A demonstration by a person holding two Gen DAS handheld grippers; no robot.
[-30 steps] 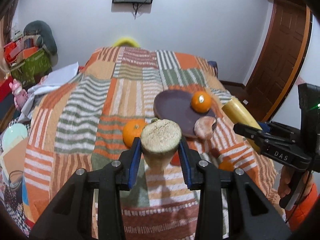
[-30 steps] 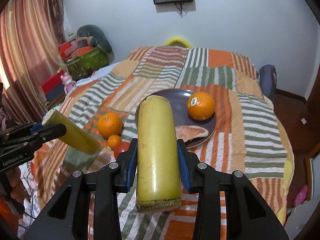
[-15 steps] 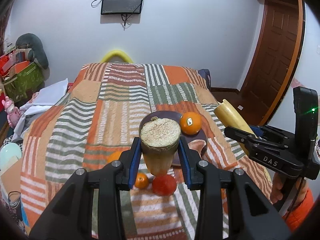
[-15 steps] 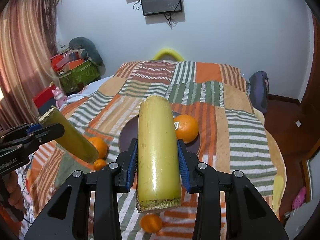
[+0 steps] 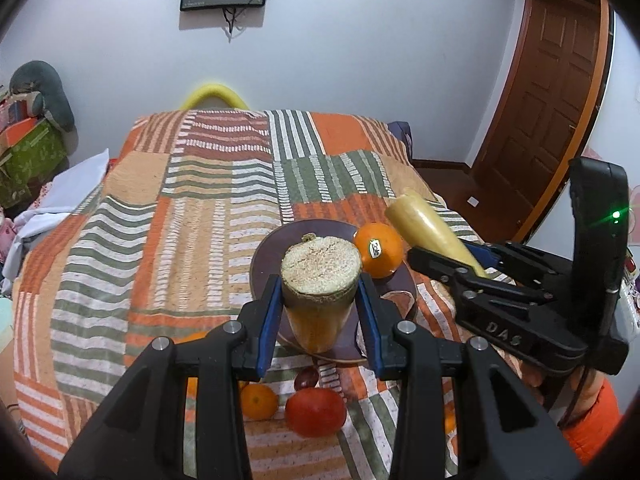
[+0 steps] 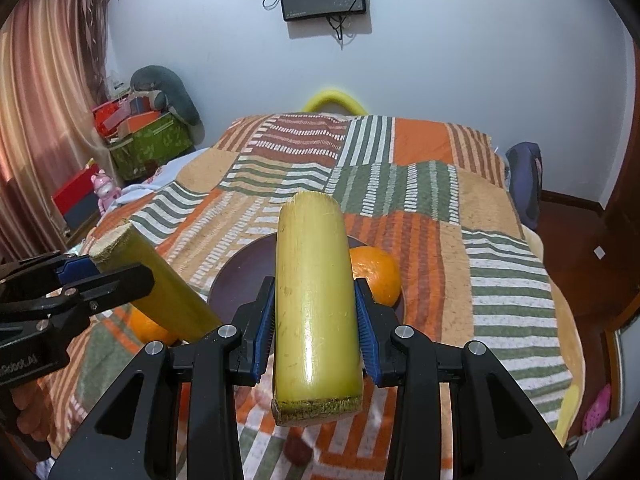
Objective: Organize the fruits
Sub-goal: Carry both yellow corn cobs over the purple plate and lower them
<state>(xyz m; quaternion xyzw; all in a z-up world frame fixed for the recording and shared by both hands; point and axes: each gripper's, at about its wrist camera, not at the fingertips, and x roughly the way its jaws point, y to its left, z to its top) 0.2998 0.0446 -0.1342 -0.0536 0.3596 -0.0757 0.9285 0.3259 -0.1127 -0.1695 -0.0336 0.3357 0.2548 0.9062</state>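
Left tongs (image 5: pixel 318 308) clamped on one sugarcane piece (image 5: pixel 320 276), right tongs (image 6: pixel 314 320) on another (image 6: pixel 314 300), both above the dark plate (image 5: pixel 264 256) on the bed. Best lowered gently, set beside the orange (image 5: pixel 378 250) without nudging it, released only once resting

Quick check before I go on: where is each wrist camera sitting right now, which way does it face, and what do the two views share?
Left wrist: behind the left gripper, facing up the quilted bed toward the wall screen; its blue pads clamp a cane piece end-on, and the right gripper and some hand show at right.
Right wrist: behind the right gripper, same heading; it clamps a yellow cane piece, with the left gripper at left.
Shared: the dark plate, the large orange, both cane pieces.
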